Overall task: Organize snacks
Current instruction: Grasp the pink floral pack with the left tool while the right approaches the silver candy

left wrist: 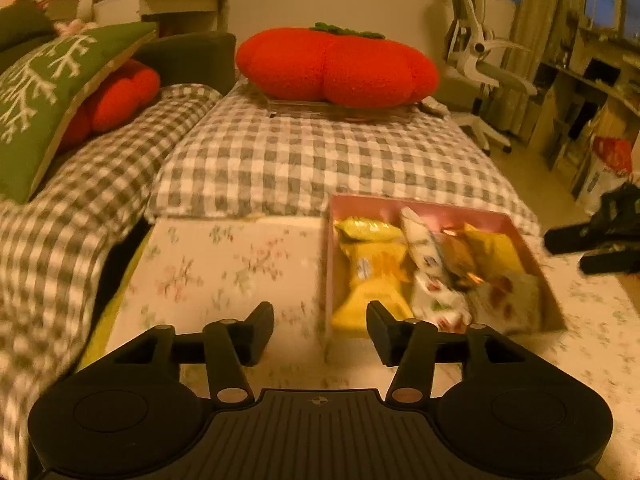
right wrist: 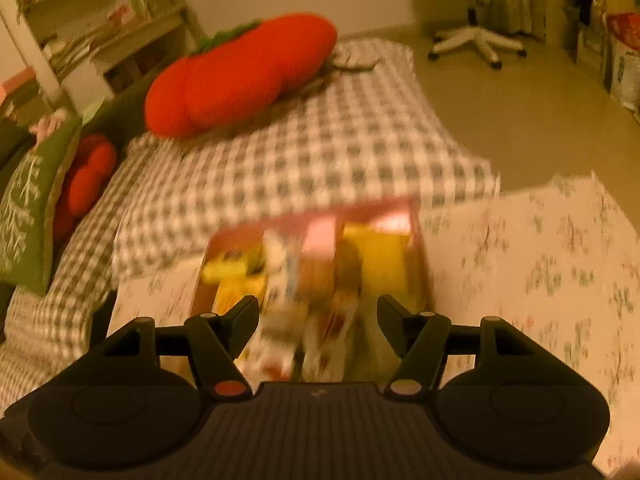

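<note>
Two hand-held grippers are in view, each with its jaws spread and nothing between the pads: the left hand-held gripper [left wrist: 320,332] hangs above the floral cloth [left wrist: 224,264] at the near left corner of the pink box [left wrist: 420,206], and the right hand-held gripper [right wrist: 318,326] hangs over the near end of that box [right wrist: 368,210]. No earlier state can be compared. The box stands on the cloth-covered tabletop, its far edge against the grey checked bedspread [left wrist: 320,156]. In the left wrist view its long axis runs from near to far, slightly skewed toward the right. Inside lie several wrapped snacks: yellow packets [left wrist: 372,280] at the left, white printed packets [left wrist: 424,256] in the middle, a brown wrapper [left wrist: 460,258] and a further yellow packet [left wrist: 494,252] at the right. Most packets lie lengthwise along the box axis. Print is visible on the wrappers, but no brand or word can be read; the right wrist view is blurred. A red pumpkin-shaped cushion [left wrist: 336,66] rests at the far end of the bed, and a green cushion with a white branch pattern [left wrist: 48,92] leans at the left.
</note>
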A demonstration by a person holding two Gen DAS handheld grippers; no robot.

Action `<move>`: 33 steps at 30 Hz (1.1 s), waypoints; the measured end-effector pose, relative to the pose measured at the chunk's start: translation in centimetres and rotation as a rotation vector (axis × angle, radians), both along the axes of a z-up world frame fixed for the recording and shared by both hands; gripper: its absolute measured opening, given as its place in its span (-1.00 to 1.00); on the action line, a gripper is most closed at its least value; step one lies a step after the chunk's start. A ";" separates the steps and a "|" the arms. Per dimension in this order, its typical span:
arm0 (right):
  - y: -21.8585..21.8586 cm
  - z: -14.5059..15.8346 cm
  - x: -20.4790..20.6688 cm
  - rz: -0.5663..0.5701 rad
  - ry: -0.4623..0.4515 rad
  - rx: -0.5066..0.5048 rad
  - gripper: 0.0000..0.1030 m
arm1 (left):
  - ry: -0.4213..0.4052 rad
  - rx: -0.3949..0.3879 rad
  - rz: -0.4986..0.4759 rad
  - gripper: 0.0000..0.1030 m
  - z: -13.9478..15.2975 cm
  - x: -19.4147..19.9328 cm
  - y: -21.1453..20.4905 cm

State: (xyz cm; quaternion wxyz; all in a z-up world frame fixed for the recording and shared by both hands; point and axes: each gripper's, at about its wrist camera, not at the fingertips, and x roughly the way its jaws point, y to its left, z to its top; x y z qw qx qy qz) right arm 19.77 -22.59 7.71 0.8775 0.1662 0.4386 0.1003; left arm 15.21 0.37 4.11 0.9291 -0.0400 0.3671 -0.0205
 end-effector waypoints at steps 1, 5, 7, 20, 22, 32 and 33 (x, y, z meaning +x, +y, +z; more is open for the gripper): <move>0.3 -0.3 -0.8 0.019 0.028 0.013 0.27 | 0.004 -0.005 0.002 0.02 0.0 -0.8 0.0; 0.8 -1.6 -3.3 0.042 0.142 0.051 0.28 | 0.014 -0.001 0.015 0.11 0.4 -3.3 0.1; 0.8 -1.8 -4.2 0.045 0.181 0.048 0.28 | 0.012 0.001 0.029 0.20 0.5 -4.3 0.1; 2.9 -4.3 -6.1 0.138 0.231 0.000 0.08 | 0.149 -0.008 0.056 0.48 -4.0 -5.7 -1.7; 2.4 -5.2 -5.9 0.145 0.255 0.036 -0.01 | 0.172 -0.015 0.079 0.48 -5.1 -5.7 -1.7; 3.6 -6.8 -5.6 0.189 0.215 -0.029 -0.04 | 0.176 0.046 0.082 0.53 -7.8 -5.0 -3.2; 3.7 -6.9 -5.7 0.193 0.212 -0.036 -0.04 | 0.177 0.058 0.073 0.48 -8.1 -4.9 -3.4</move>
